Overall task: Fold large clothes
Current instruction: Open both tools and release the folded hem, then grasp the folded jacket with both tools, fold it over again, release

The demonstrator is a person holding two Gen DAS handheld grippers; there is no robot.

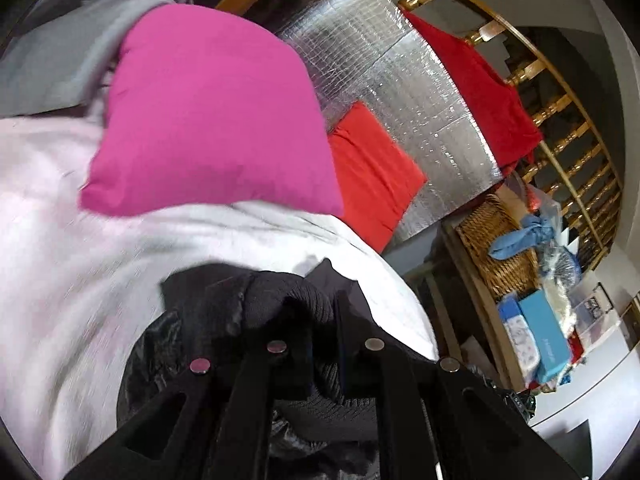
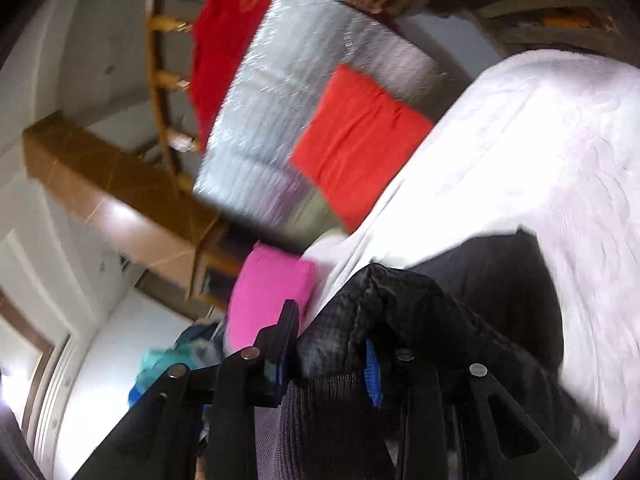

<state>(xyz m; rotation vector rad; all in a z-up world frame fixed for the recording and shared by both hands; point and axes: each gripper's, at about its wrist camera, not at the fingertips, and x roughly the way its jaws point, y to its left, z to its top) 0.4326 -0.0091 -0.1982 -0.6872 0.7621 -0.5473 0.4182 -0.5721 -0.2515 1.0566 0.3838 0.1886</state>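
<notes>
Black jacket (image 1: 288,312), left wrist view: ribbed cuff and shiny shell bunched between the left claw (image 1: 310,312), whose jaws are clamped tight on it. White bed sheet (image 1: 80,280) beneath; pink pillow (image 1: 208,112) just beyond; orange cushion (image 1: 372,168) and foil mat (image 1: 400,80) further off, wooden railing (image 1: 560,120) at the far edge. Wicker basket (image 1: 500,240) to the right.

Right wrist view: right claw (image 2: 332,344) narrowed onto the same black jacket (image 2: 400,304), quilted fabric pinched between the blue pads (image 2: 374,376). Sheet (image 2: 540,140) to the right, pillow (image 2: 268,292) to the left, open floor (image 2: 120,360) beside the bed.
</notes>
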